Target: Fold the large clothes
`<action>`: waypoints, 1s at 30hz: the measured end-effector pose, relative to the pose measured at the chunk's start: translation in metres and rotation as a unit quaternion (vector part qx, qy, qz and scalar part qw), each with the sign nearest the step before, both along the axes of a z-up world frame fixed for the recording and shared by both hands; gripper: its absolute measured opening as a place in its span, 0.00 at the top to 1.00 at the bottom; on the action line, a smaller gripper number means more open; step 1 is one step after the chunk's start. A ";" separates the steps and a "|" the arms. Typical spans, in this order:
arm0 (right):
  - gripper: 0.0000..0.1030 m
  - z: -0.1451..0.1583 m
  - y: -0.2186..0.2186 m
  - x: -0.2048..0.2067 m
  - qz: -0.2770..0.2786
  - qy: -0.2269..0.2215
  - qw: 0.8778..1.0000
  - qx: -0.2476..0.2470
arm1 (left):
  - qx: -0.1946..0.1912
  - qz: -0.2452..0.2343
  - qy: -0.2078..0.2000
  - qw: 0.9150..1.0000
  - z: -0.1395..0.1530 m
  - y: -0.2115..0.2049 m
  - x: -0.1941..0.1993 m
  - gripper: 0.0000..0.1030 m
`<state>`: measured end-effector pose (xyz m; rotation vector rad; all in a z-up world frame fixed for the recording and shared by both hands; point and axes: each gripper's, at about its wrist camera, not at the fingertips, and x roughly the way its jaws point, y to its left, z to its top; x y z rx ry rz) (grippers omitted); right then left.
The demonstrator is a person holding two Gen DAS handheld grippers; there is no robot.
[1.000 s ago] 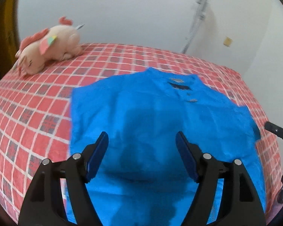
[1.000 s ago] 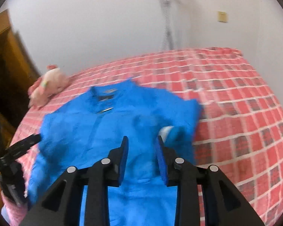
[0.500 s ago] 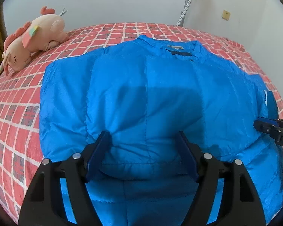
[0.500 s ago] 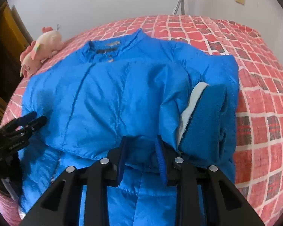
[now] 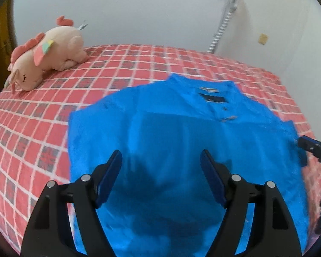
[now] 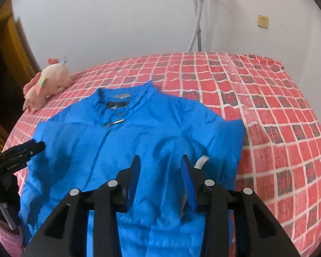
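A bright blue padded jacket (image 5: pixel 182 132) lies on the bed, collar at the far side, sleeves folded in over the body. It also shows in the right wrist view (image 6: pixel 122 141), with a sleeve cuff and white lining (image 6: pixel 200 162) on its right. My left gripper (image 5: pixel 161 162) is open and empty above the jacket's lower middle. My right gripper (image 6: pixel 160 167) is open and empty above the jacket's right part, next to the cuff. Each gripper shows at the edge of the other's view.
The bed has a red checked cover (image 5: pixel 42 115) (image 6: pixel 278 117). A pink plush toy (image 5: pixel 45 55) (image 6: pixel 47 83) lies at the far left corner. A white wall and a metal stand (image 6: pixel 198 15) are behind. A wooden frame (image 6: pixel 8 49) stands at left.
Both grippers have pulled back and risen from the jacket. The jacket looks smaller and farther than half a second ago. The right gripper's fingers stand wider apart.
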<state>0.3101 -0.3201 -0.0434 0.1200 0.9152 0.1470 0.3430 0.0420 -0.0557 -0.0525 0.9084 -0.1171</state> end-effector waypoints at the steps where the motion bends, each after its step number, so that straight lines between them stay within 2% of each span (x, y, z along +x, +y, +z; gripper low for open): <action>1: 0.62 -0.007 -0.001 0.007 -0.004 0.005 1.000 -0.008 | 0.002 0.004 0.005 1.000 -0.004 0.002 0.007 0.28; 5: 0.62 -0.036 -0.009 0.020 -0.009 0.035 0.999 -0.001 | -0.007 0.008 0.018 1.000 -0.019 0.009 0.022 0.28; 10: 0.63 -0.060 -0.022 0.028 -0.013 0.054 0.997 0.046 | -0.004 0.010 0.022 1.000 -0.036 0.015 0.029 0.27; 14: 0.63 -0.056 -0.023 0.020 -0.021 0.039 0.997 0.058 | -0.026 0.024 0.018 0.999 -0.033 0.021 0.025 0.30; 17: 0.61 -0.034 -0.017 0.005 -0.010 0.007 0.999 0.053 | -0.021 0.036 0.006 0.999 -0.020 0.017 0.010 0.31; 19: 0.60 -0.020 -0.009 -0.011 0.006 -0.007 0.999 0.049 | -0.031 0.018 -0.010 0.999 -0.008 0.008 -0.006 0.31; 22: 0.60 -0.015 0.005 -0.024 0.031 0.001 0.999 0.036 | -0.037 -0.022 -0.008 0.999 -0.002 -0.015 -0.021 0.31; 24: 0.60 -0.023 0.016 -0.028 0.043 0.019 0.999 0.013 | -0.025 -0.047 0.012 0.999 -0.011 -0.030 -0.026 0.31; 27: 0.60 -0.040 0.018 -0.025 0.035 0.038 0.999 -0.004 | 0.000 -0.055 0.040 0.998 -0.032 -0.039 -0.021 0.31; 30: 0.60 -0.050 0.020 -0.021 0.037 0.033 0.999 -0.018 | 0.021 -0.066 0.033 0.997 -0.042 -0.044 -0.020 0.30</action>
